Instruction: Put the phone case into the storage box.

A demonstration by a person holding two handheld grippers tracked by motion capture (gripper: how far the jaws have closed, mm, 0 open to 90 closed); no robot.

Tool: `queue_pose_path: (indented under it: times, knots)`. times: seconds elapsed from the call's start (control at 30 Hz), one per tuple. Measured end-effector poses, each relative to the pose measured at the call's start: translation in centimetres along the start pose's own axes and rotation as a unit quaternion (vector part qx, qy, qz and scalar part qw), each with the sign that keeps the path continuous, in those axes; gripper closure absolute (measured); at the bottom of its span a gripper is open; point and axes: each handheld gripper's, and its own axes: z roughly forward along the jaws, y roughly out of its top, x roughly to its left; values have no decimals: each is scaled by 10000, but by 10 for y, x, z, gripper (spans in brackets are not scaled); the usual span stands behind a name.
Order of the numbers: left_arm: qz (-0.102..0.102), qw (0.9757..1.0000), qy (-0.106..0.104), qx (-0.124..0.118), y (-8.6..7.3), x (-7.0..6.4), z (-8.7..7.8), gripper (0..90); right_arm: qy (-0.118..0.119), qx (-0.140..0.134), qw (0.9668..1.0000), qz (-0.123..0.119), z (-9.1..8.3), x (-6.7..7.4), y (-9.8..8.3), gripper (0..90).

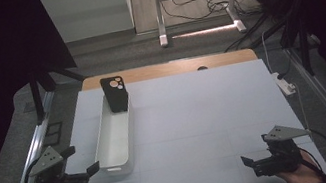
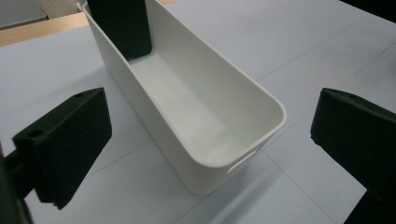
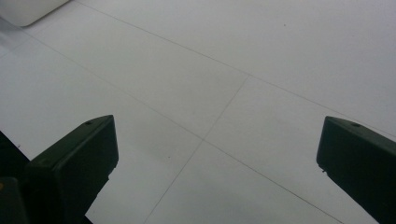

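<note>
One container stands on the tabletop (image 1: 196,116): a long, narrow white bin (image 1: 114,136) with rounded corners, lying lengthwise on the left half of the pale sheet that covers the surface. Its near short wall carries a slot handle, seen in the left gripper view as a cut-out just under the rim. Inside the bin, a single item: a black phone case (image 1: 115,94) with round camera openings near its top, standing nearly upright and leaning against the far short wall, its upper part rising above the rim. The rest of the bin floor is bare white. In the left gripper view the case (image 2: 122,25) shows as a dark slab at the bin's (image 2: 187,107) far end.

Left claw (image 1: 83,160): held in the person's left hand at the near left edge of the tabletop, jaws spread wide and gripping nothing, aimed at the bin's near end and just beside it, not touching. Right claw (image 1: 250,163): held in the right hand at the near right corner, well apart from the bin, jaws likewise spread wide and gripping nothing, over bare sheet. In the right gripper view a corner of the bin (image 3: 28,9) appears at upper left.
</note>
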Motion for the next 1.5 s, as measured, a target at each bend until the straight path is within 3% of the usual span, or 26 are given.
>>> queue_pose_path:
  times: [0.5, 1.5]
  knots:
    - [-33, 9998, 152, 139, -17, -9, -13, 0, -6, 9, 10000, -12, 0, 0, 0, 0]
    - [-167, 9981, 338, 487, -42, -13, -18, 0, 2, 29, 10000, 0, 0, 0, 0, 0]
